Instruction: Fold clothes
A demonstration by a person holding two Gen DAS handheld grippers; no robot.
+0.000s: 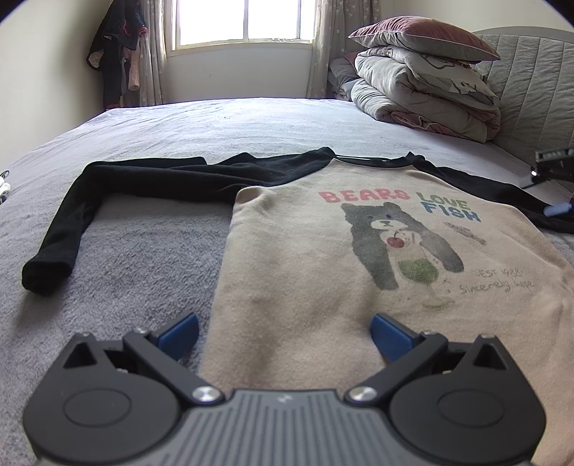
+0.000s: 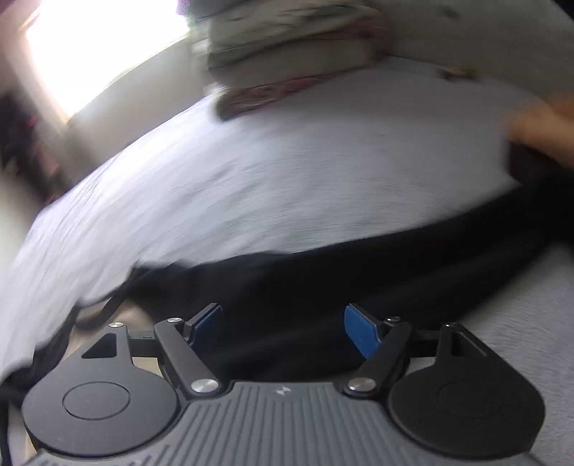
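A beige shirt (image 1: pixel 312 272) with black long sleeves and a bear print lies flat, front up, on the grey bed (image 1: pixel 143 258). Its left sleeve (image 1: pixel 107 193) stretches out and bends toward me. My left gripper (image 1: pixel 283 331) hovers open over the shirt's lower hem, nothing between its blue pads. At the far right edge of the left wrist view, the right gripper's blue tip (image 1: pixel 558 208) sits by the other black sleeve (image 1: pixel 477 186). In the blurred right wrist view, my right gripper (image 2: pixel 283 331) stands open just above that black sleeve (image 2: pixel 323 283).
A stack of folded quilts and a pillow (image 1: pixel 427 75) sits at the head of the bed by the padded headboard (image 1: pixel 534 89). A window (image 1: pixel 244 21) and hanging clothes (image 1: pixel 114 53) are behind. A person's hand (image 2: pixel 545 125) shows blurred at the right.
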